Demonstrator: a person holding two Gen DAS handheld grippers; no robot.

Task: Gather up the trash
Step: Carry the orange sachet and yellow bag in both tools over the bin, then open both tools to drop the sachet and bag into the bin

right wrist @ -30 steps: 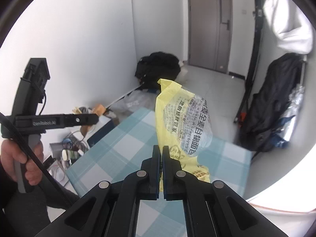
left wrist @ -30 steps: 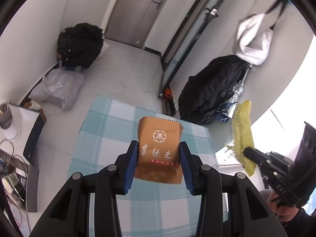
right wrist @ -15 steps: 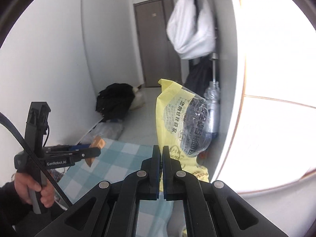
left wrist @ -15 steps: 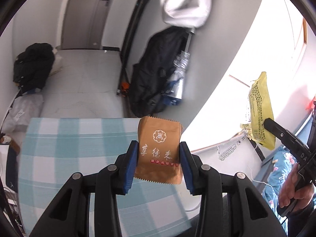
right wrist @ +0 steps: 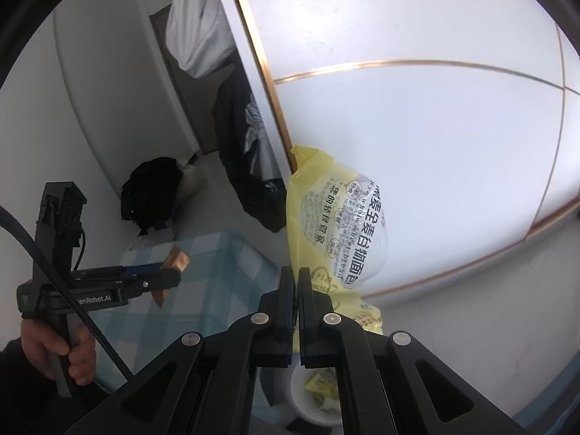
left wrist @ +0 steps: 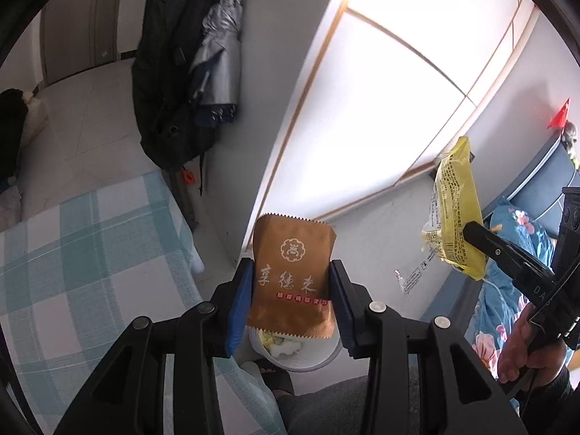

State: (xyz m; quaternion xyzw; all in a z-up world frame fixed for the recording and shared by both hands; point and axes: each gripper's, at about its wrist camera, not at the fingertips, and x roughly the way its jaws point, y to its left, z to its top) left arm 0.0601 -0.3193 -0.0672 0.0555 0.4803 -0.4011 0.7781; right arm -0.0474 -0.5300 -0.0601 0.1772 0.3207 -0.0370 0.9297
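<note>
Best way w/ this drop: center each wrapper over the white bin [left wrist: 301,357] before letting go, low enough not to flutter off. Left gripper [left wrist: 291,291] is part-open, blue pads clamping the brown snack packet [left wrist: 291,272]; bin sits just below, 6 o'clock. Right gripper [right wrist: 298,311] is pinched fully closed on the yellow bread bag [right wrist: 333,232], bin [right wrist: 302,391] beneath it too.

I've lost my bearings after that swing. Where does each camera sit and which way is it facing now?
Left wrist: on the left gripper, tilted down past the brown packet at the white bin; right hand shows.
Right wrist: on the right gripper, pinching the yellow bag over that bin; left hand shows.
Shared: bin, both wrappers, checked table.
</note>
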